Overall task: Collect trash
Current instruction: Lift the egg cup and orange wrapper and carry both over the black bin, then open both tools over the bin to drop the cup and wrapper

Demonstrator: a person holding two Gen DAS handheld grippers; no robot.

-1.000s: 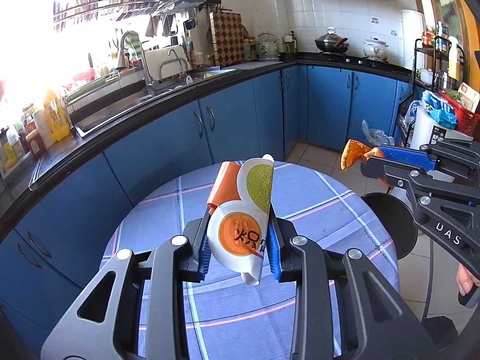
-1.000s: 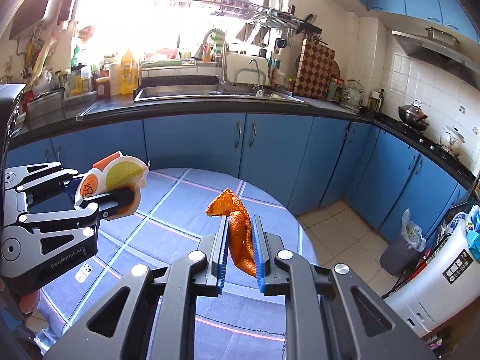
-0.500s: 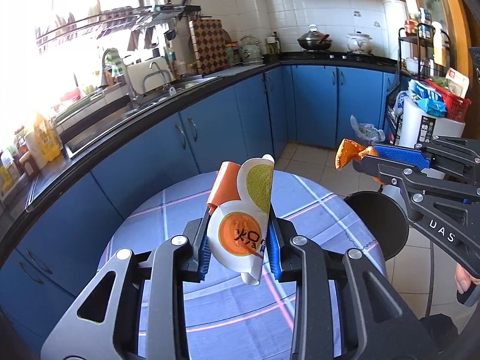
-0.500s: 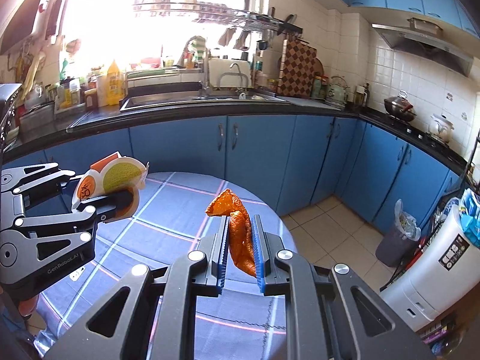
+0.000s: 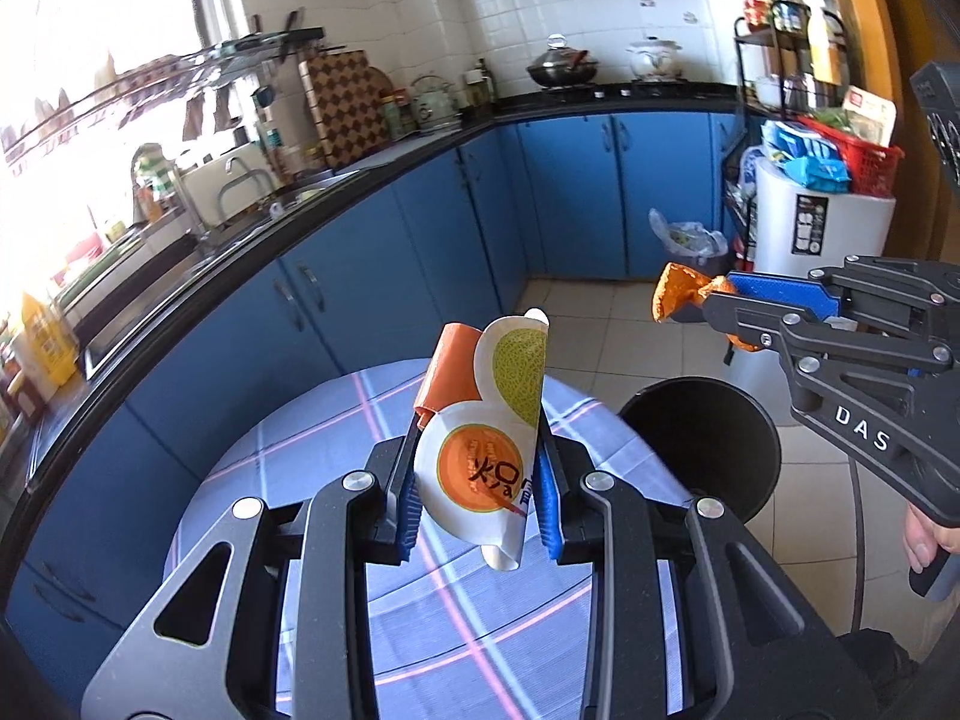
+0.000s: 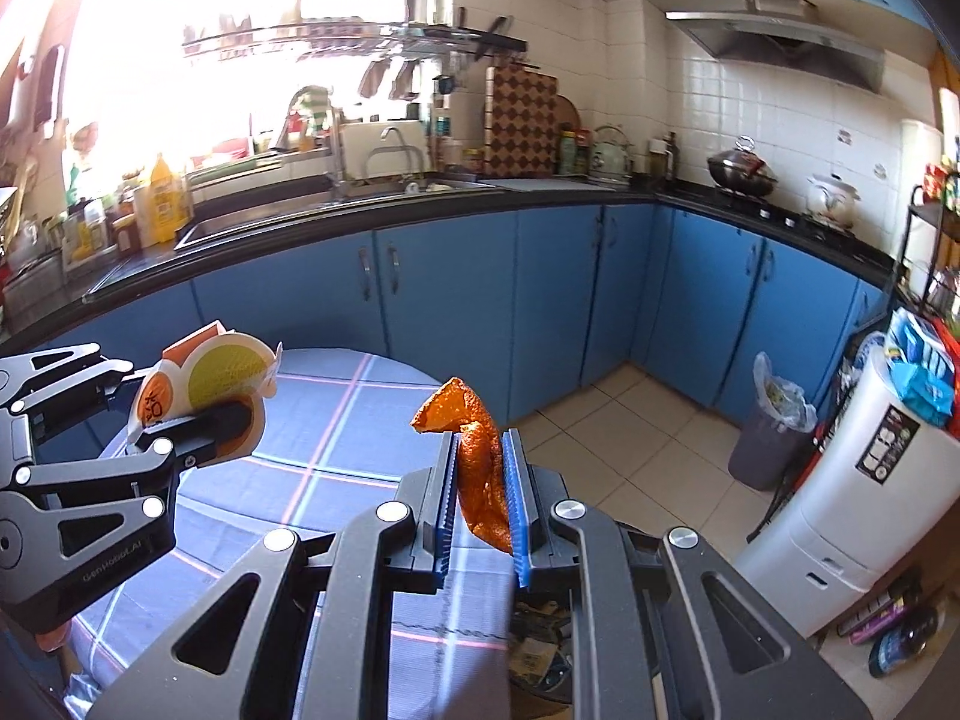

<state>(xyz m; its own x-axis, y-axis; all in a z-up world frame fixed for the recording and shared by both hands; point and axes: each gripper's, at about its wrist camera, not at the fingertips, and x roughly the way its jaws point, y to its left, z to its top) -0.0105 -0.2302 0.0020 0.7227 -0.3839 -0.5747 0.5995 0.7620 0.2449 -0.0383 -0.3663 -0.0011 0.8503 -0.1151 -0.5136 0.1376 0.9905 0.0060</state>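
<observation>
My left gripper (image 5: 477, 480) is shut on a white wrapper with orange and melon print (image 5: 486, 438), held upright above the round blue checked table (image 5: 288, 450). It also shows in the right wrist view (image 6: 204, 378). My right gripper (image 6: 477, 498) is shut on a crumpled orange peel (image 6: 477, 462), held over the table's right edge; the peel shows in the left wrist view (image 5: 678, 294). A bin lined with a plastic bag (image 6: 771, 420) stands on the tiled floor by the blue cabinets.
A black round stool (image 5: 702, 444) stands right of the table. A white appliance (image 6: 852, 492) with a red basket is at the right. Blue cabinets (image 6: 444, 300) and a black counter curve behind. Bottles (image 6: 894, 642) lie on the floor.
Both grippers have swung to the right with their trash still held; the bin and the white appliance have come further into view.
</observation>
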